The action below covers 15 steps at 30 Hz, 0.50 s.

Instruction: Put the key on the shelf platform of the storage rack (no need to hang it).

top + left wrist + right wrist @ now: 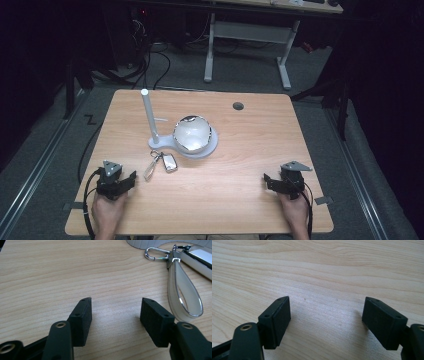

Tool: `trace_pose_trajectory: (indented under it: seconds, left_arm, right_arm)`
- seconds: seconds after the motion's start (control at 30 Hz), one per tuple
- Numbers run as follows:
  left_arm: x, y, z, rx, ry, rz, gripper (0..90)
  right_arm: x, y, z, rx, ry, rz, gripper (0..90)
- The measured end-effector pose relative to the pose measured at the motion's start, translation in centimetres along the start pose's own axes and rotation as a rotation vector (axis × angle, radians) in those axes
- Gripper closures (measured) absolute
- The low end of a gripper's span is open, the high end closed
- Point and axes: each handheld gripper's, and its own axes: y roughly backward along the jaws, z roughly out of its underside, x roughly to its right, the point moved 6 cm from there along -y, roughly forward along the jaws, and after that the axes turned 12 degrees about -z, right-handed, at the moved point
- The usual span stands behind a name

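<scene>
The set of keys, a silver key fob on a shiny carabiner clip with a pale translucent strap loop [161,163], lay on the light wooden table [240,150] just near of the white stand with its upright post and round mirrored bowl [192,136], a little left of centre. In the left gripper view the strap loop [183,296] lay just right of the jaws, apart from them.

The left gripper [120,181] rested at the near left of the table, held from below by the person's left hand [106,212], its jaws spread wide with nothing but bare wood between them. It pointed right and slightly far, toward the keys. The right gripper [272,182] sat at the near right, gripped by the right hand [295,212], jaws likewise parted and empty over bare table, pointing left toward the middle and well apart from the keys.

The step in hand looked like a reach for the keys with the left gripper. To do it well, the gripper would want to slide right and far, stay low, and straddle the strap or the clip squarely. Closing on the flat strap across its width should give a surer hold than pinching the slick metal fob, which might slip.
</scene>
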Motion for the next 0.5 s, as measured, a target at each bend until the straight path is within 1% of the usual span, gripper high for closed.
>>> trace_pose_trajectory:
  seconds: [0.4,0.5]
  left_arm:
    - [0.02,0.02,0.05,-0.004,0.001,0.000,41.4]
    - [0.01,0.01,0.08,-0.004,-0.009,0.004,40.5]
  right_arm:
    - [0.00,0.00,0.00,0.000,0.000,0.000,23.3]
    - [0.01,0.00,0.00,0.000,0.001,0.000,23.3]
